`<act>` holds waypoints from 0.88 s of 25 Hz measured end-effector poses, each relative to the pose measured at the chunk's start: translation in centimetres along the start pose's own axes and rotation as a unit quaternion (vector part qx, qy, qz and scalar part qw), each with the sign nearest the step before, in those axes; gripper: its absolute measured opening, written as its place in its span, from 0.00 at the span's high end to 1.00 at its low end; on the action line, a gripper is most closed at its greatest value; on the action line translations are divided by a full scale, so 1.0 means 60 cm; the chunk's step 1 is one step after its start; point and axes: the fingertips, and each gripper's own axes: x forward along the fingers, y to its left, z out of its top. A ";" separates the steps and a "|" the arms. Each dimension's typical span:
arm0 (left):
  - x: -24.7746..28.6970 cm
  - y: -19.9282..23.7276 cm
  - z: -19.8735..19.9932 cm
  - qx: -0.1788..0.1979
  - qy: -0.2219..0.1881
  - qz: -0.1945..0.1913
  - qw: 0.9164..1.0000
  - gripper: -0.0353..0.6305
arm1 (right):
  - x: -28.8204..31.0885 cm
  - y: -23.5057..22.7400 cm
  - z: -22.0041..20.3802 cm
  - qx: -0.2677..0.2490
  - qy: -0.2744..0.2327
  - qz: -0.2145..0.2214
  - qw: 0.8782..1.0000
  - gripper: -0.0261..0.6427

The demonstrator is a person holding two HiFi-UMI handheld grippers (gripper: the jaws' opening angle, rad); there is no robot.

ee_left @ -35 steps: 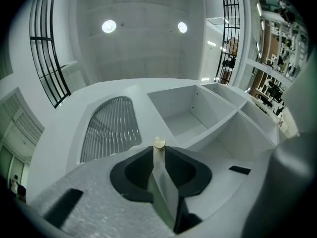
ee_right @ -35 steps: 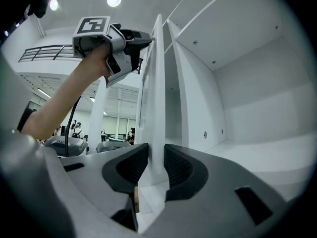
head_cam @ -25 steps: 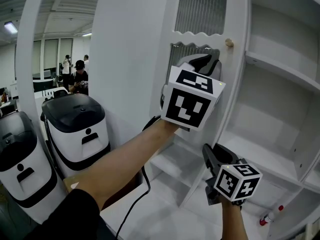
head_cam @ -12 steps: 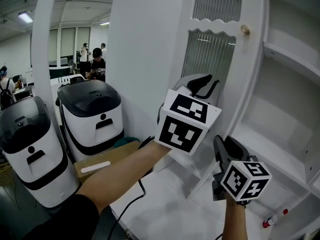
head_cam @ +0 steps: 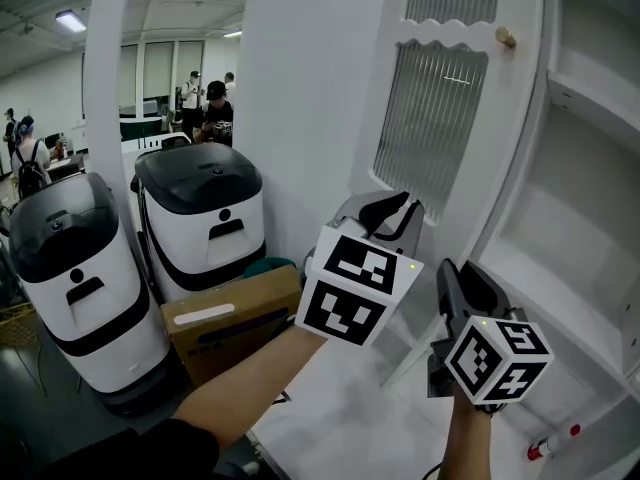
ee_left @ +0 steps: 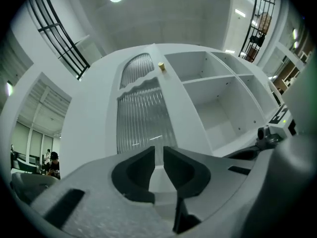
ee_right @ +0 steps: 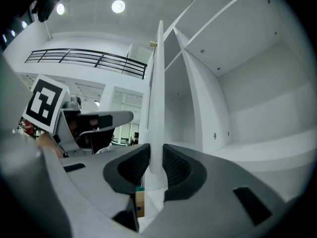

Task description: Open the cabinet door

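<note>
The white cabinet door (head_cam: pixel 470 118) stands swung open, with ribbed glass panels and a small brass knob (head_cam: pixel 506 37) near its top. My left gripper (head_cam: pixel 388 216) hangs below the lower glass panel, in front of the door's face. Its jaws are closing with a narrow gap, and nothing is between them (ee_left: pixel 158 155). My right gripper (head_cam: pixel 458 280) sits low at the door's free edge. In the right gripper view that thin edge (ee_right: pixel 156 108) runs up from between the jaws (ee_right: pixel 156 163). They are closing around it, close to both of its sides.
Two white and black machines (head_cam: pixel 205 223) (head_cam: pixel 75 278) stand at the left, with a cardboard box (head_cam: pixel 235 323) between them and the cabinet. Bare white shelves (head_cam: pixel 590 108) fill the right side. A marker pen (head_cam: pixel 552 443) lies on the bottom shelf. People (head_cam: pixel 212 113) stand far behind.
My left gripper has dropped from in front of the door's lower glass panel to below it. The right gripper has stayed at the door's lower edge.
</note>
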 end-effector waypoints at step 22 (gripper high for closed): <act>-0.062 0.012 -0.053 -0.043 0.038 0.019 0.998 0.92 | -0.011 0.063 0.008 0.001 -0.023 0.027 0.999 0.85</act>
